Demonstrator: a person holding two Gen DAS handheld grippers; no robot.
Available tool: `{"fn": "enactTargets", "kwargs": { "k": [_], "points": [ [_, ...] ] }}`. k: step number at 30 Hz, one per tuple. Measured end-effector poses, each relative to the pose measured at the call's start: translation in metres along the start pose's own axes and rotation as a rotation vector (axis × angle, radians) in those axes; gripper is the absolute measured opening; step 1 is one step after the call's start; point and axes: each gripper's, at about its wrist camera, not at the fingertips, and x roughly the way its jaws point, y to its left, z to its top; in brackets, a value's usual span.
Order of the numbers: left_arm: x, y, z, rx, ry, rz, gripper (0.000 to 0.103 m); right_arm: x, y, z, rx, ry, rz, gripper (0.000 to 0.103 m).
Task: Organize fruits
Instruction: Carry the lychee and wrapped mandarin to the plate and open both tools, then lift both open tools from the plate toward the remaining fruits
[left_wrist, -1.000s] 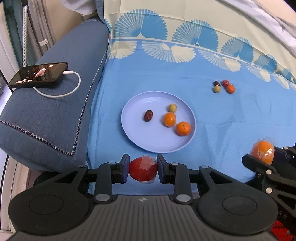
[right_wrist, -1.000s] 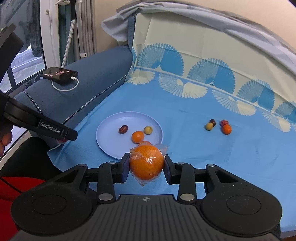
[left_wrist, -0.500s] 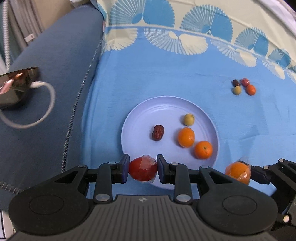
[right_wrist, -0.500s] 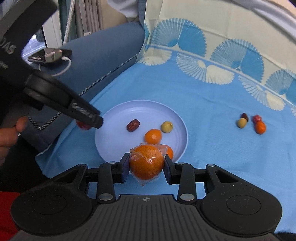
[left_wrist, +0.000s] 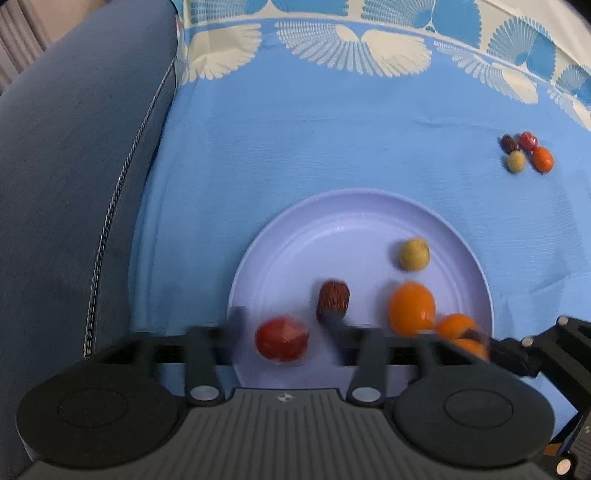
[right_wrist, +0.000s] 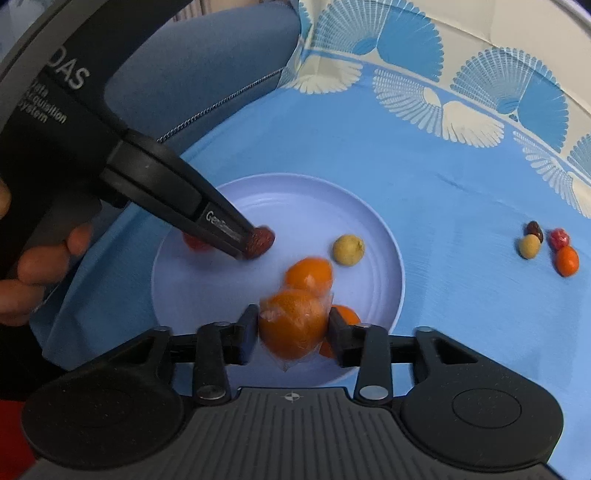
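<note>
A pale blue plate (left_wrist: 354, 195) lies on the blue cloth and holds a brown date (left_wrist: 333, 300), a yellow-green fruit (left_wrist: 413, 254) and two small oranges (left_wrist: 412, 308). My left gripper (left_wrist: 284, 323) hangs low over the plate's near left part. Its jaws are opening, and the wrapped red fruit (left_wrist: 281, 338) sits loose between them, touching neither pad. My right gripper (right_wrist: 292, 328) is over the near edge of the plate (right_wrist: 295, 177), jaws opening. The plastic-wrapped orange (right_wrist: 293, 321) is between its pads, which stand just clear of it.
Several small fruits (left_wrist: 524, 151) lie in a cluster on the cloth to the far right of the plate. A blue sofa arm (left_wrist: 74, 184) runs along the left. A person's hand (right_wrist: 37, 266) holds the left gripper's handle.
Both grippers have come down and forward over the plate. Their jaws, shut on the red fruit and the wrapped orange before, have spread and let them go. The phone has left view.
</note>
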Motion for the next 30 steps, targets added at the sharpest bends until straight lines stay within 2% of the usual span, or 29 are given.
{"fn": "enactTargets", "kwargs": {
  "k": [1,3,5,9,16,20,25,30],
  "points": [
    [-0.004,0.002,0.001,-0.014,-0.027,0.017,0.101,-0.002,-0.001,0.002,-0.004,-0.011,-0.005,0.067],
    [-0.019,0.006,-0.001,-0.031,-0.105,0.022,0.103,-0.01,-0.001,0.005,-0.011,-0.045,-0.027,0.088],
    [-0.028,0.008,-0.005,-0.015,-0.12,0.027,0.103,-0.02,-0.002,0.004,-0.015,-0.067,-0.044,0.095],
    [-0.049,0.014,-0.025,-0.013,-0.09,0.072,0.103,-0.047,-0.001,-0.005,-0.013,-0.072,-0.051,0.099],
    [-0.107,0.024,-0.085,-0.072,-0.077,0.104,0.103,-0.102,0.009,-0.039,0.042,-0.065,-0.051,0.102],
    [-0.128,0.018,-0.112,-0.097,-0.079,0.115,0.103,-0.135,0.018,-0.052,0.014,-0.14,-0.098,0.102],
    [-0.15,0.004,-0.135,-0.101,-0.083,0.092,0.103,-0.168,0.024,-0.062,0.018,-0.226,-0.131,0.102],
    [-0.177,-0.005,-0.144,-0.078,-0.152,0.097,0.103,-0.194,0.033,-0.074,-0.013,-0.284,-0.139,0.102]
  ]
}}
